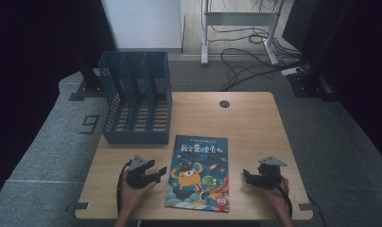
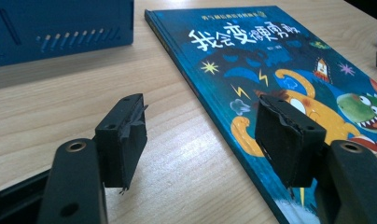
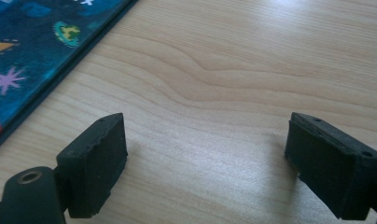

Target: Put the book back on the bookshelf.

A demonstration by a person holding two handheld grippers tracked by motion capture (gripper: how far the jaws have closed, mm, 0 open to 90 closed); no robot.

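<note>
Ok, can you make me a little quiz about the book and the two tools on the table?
1. True or false: the left tool grips the book.
2. What lies between the two tools?
3. The blue file rack stands: A) at the table's far left, B) on the book, C) by the right tool.

Key:
1. False, it is open.
2. The book.
3. A
</note>
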